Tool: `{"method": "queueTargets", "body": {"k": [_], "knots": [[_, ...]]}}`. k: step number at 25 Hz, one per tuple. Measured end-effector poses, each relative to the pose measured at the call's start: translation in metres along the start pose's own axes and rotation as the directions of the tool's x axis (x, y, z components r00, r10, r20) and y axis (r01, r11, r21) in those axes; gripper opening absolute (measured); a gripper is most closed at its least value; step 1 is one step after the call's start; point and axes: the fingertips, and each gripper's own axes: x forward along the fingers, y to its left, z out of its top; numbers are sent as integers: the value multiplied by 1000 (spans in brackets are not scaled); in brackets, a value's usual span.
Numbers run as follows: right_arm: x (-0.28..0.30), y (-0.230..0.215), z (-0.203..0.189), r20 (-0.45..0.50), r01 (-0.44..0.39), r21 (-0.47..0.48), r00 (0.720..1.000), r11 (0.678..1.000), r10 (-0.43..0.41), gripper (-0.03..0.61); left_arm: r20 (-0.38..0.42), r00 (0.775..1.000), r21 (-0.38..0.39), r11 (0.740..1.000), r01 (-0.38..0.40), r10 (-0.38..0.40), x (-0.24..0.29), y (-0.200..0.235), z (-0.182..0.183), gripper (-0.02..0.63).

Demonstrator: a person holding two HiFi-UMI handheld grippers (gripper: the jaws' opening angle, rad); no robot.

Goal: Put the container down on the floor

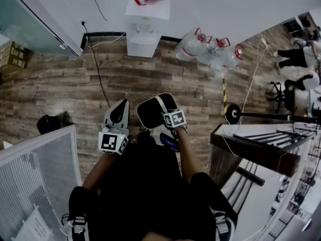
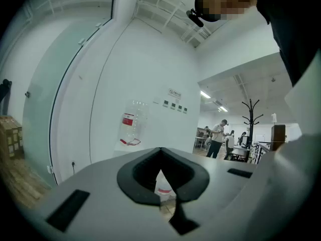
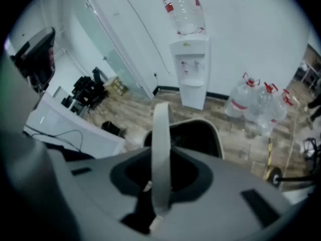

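Observation:
The container (image 1: 152, 112) is a pale bucket with a dark inside and a white strap handle (image 3: 160, 149). It hangs above the wooden floor (image 1: 60, 89), in front of the person. My right gripper (image 1: 165, 116) points steeply down and is shut on that handle, which runs up between its jaws (image 3: 159, 182). The container's open mouth (image 3: 200, 137) shows just below the jaws. My left gripper (image 1: 118, 115) is held level beside the container, to its left, with nothing in it. In the left gripper view its tips (image 2: 160, 154) meet.
A white water dispenser (image 1: 143, 36) stands at the wall ahead, several water jugs (image 1: 210, 49) to its right. A cable (image 1: 98, 69) crosses the floor. A white partition (image 1: 40, 174) is at near left, a dark railing (image 1: 261, 152) and stand base (image 1: 233, 113) at right.

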Motion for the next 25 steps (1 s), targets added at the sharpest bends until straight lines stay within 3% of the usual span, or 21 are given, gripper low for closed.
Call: {"method": "queueTargets", "body": {"k": [13, 25], "knots": [[-3, 0, -2, 3, -10, 15, 1000, 1000, 10, 106, -5, 1000, -8, 1000, -13, 13, -8, -4, -5, 26], [6, 23, 1, -1, -36, 0, 999, 999, 36, 106, -4, 999, -29, 998, -48, 47, -21, 21, -3, 26]]}}
